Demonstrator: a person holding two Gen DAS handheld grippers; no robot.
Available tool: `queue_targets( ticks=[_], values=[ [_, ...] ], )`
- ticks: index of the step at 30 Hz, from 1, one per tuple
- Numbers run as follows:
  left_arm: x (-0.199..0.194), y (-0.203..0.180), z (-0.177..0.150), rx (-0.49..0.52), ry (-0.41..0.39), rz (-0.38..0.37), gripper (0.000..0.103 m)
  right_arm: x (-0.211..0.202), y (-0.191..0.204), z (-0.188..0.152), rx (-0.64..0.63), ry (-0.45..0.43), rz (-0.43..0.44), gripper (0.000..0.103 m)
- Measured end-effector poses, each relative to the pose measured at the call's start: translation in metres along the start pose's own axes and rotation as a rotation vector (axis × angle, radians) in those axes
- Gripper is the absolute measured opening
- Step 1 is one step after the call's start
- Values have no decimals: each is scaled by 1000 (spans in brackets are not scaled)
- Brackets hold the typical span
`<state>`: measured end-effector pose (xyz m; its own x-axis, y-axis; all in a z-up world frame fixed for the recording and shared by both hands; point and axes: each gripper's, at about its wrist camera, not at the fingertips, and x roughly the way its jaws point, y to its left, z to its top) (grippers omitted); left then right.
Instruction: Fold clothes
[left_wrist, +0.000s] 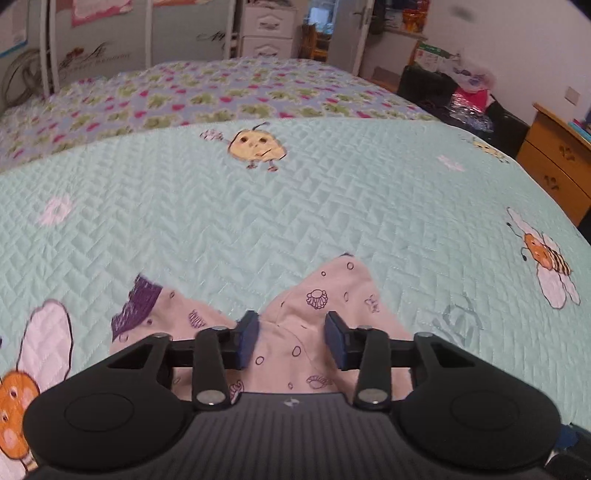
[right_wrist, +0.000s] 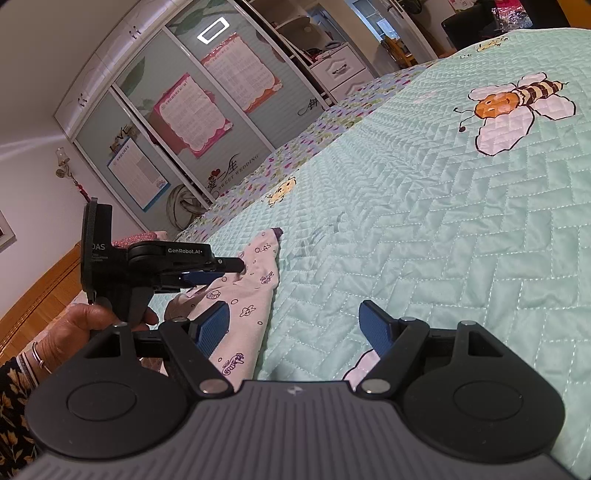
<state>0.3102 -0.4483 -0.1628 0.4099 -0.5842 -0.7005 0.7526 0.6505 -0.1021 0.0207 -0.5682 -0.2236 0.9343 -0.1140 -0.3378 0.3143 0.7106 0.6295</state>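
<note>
A pale pink garment (left_wrist: 325, 291) printed with small purple sea creatures lies crumpled on the mint quilt (left_wrist: 258, 206); it has a purple cuff (left_wrist: 136, 302). My left gripper (left_wrist: 291, 338) sits low on it, its blue pads a narrow gap apart on either side of a raised fold, and I see no firm pinch. In the right wrist view the left gripper (right_wrist: 236, 267) reaches onto the same garment (right_wrist: 255, 295), held by a person's hand (right_wrist: 92, 317). My right gripper (right_wrist: 295, 325) stands wide open over the quilt, the garment's edge beside its left finger (right_wrist: 214, 325).
The mint quilt with bee pictures (right_wrist: 509, 107) covers the near bed, and a floral blanket (left_wrist: 207, 92) lies beyond it. A wooden drawer chest (left_wrist: 554, 158) and dark bags (left_wrist: 436, 88) stand on the right. A wardrobe with posters (right_wrist: 192, 110) is at the back.
</note>
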Motion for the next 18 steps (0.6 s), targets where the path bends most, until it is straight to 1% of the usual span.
queue_targets(
  ticks=[1, 4, 5, 9, 10, 11, 14, 18],
  values=[
    [-1, -3, 1, 12, -2, -1, 13, 0, 0, 0, 0, 0, 0, 78],
    [-5, -18, 0, 85, -2, -23, 10, 0, 0, 0, -1, 0, -1, 78],
    [-9, -26, -3, 128, -8, -18, 9, 0, 0, 0, -1, 0, -1, 78],
    [-28, -70, -22, 393, -70, 42, 9, 0, 1, -1, -1, 0, -1, 78],
    [-30, -78, -27, 442, -73, 44, 10, 0, 1, -1, -1, 0, -1, 78],
    [-30, -82, -31, 464, -66, 39, 10, 0, 1, -1, -1, 0, -1, 78],
    [-26, -86, -38, 490, -45, 50, 10, -1, 1, -1, -1, 0, -1, 78],
    [-25, -74, -35, 414, -45, 54, 10, -1, 1, -1, -1, 0, -1, 78]
  ],
)
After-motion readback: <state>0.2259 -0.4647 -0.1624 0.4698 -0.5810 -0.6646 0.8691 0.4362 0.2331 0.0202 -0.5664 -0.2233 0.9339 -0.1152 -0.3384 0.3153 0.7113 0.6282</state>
